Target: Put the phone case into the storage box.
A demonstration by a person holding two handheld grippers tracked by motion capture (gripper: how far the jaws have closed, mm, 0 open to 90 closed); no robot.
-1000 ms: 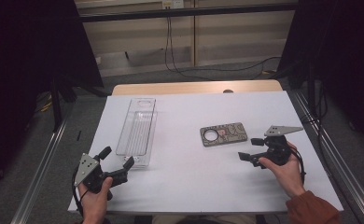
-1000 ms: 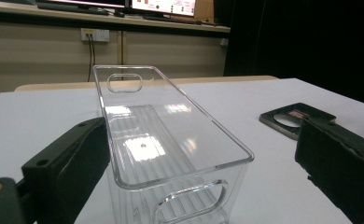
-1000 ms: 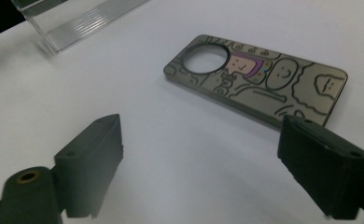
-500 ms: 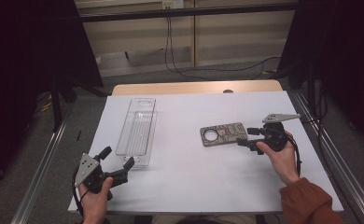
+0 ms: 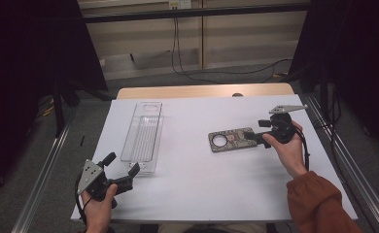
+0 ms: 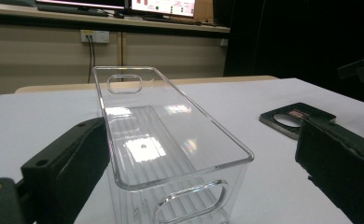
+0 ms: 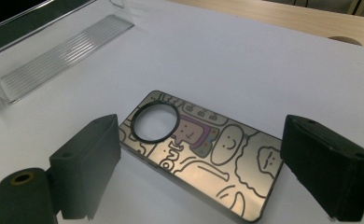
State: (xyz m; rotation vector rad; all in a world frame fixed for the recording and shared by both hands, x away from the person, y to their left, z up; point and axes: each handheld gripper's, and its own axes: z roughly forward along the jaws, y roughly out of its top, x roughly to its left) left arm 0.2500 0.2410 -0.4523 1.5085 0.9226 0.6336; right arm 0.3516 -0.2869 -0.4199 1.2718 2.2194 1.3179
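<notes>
Flat dark phone case with cartoon drawings and round camera hole [image 7: 196, 161] on white table [image 5: 202, 194], right of long clear plastic bin [image 5: 143, 136], right gripper [image 7: 203, 179] just opening, jaws wide astride the case, not pressing, left gripper [image 6: 203, 177] released, near end of the bin between its jaws.

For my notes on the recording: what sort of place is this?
Probably a lab recording station: a white-covered table between metal rails, black curtains around it, computer monitors on a shelf behind.

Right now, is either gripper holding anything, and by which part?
Nothing held. Right gripper is open, jaws either side of the phone case, not pressing. Left gripper is open around the clear bin's near end.
</notes>
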